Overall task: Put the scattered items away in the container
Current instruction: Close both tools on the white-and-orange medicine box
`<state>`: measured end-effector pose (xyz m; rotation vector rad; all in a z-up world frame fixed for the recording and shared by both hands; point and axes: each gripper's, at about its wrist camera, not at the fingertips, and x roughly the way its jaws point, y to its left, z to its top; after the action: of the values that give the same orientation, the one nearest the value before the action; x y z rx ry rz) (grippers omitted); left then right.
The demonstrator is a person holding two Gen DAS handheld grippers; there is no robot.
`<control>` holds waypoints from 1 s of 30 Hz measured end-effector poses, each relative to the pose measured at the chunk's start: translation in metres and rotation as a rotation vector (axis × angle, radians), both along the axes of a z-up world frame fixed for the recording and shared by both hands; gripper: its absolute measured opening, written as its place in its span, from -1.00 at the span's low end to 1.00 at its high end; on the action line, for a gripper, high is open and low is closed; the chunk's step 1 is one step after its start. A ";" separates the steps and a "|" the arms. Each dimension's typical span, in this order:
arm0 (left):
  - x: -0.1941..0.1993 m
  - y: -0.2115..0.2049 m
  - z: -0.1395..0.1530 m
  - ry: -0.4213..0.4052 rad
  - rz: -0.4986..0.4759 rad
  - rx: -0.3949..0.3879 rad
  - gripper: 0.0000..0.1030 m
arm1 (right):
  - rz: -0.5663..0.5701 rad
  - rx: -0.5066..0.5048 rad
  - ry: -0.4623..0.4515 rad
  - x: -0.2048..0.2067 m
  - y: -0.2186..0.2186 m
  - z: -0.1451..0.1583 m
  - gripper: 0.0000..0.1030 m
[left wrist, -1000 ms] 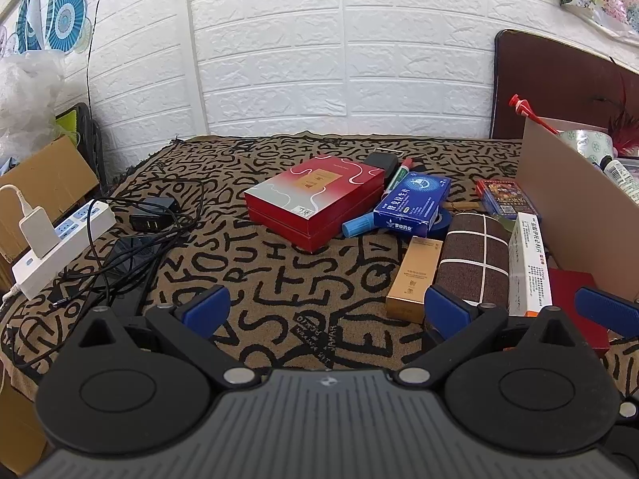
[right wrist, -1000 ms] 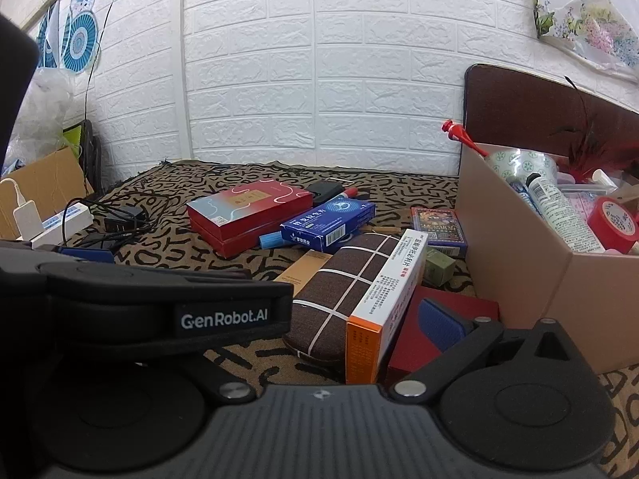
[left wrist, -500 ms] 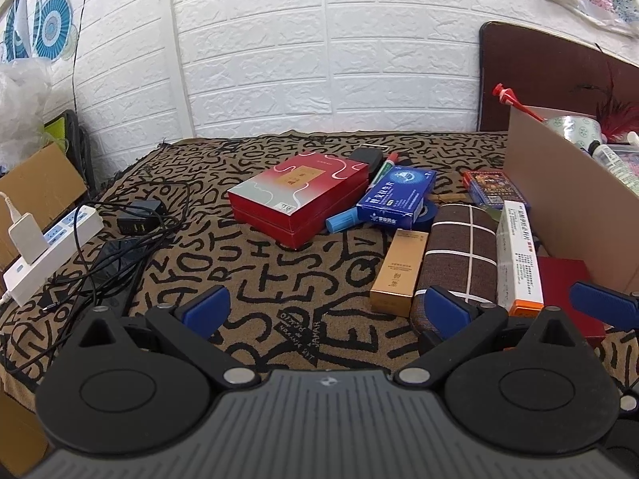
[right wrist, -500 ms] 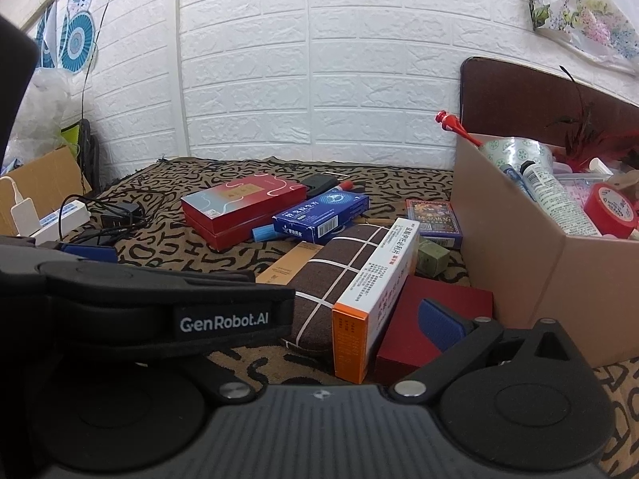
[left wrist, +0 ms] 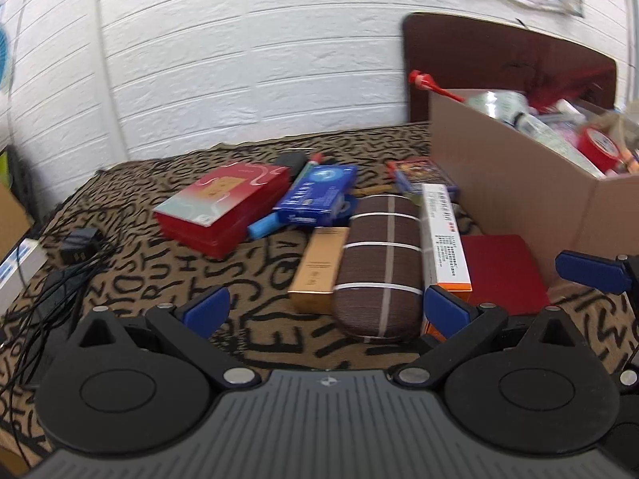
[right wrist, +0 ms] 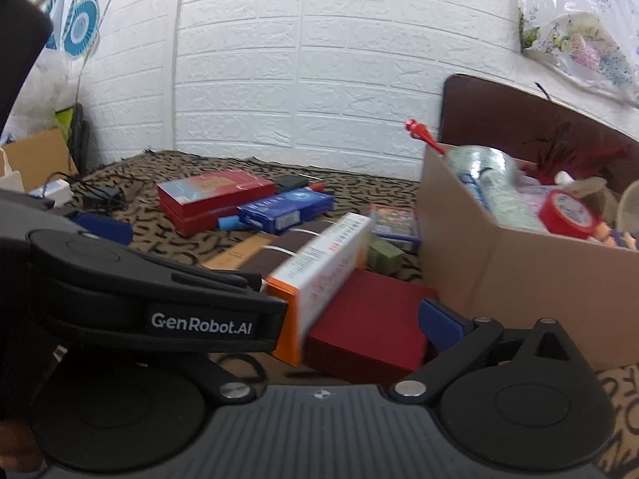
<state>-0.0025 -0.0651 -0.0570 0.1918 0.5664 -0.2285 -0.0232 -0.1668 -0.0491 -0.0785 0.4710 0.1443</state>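
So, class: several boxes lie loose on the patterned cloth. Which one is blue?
The blue box beside the large red box, resting on a blue marker. The others are red, gold or white-and-orange.

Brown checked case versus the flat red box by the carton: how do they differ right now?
The brown checked case is rounded, padded and crossed by white lines; the flat red box is plain, hard-edged and lower. The case lies between two slim boxes; the red box sits against the cardboard carton. Both lie flat on the patterned cloth, outside the carton.
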 end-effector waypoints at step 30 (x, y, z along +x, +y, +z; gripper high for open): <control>0.013 -0.028 -0.013 0.091 -0.124 -0.010 -0.43 | -0.027 0.074 0.026 -0.016 -0.034 -0.002 1.00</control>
<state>0.0103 -0.0932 -0.0704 0.2078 0.6440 -0.3620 -0.0387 -0.2011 -0.0510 0.0022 0.4924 0.1357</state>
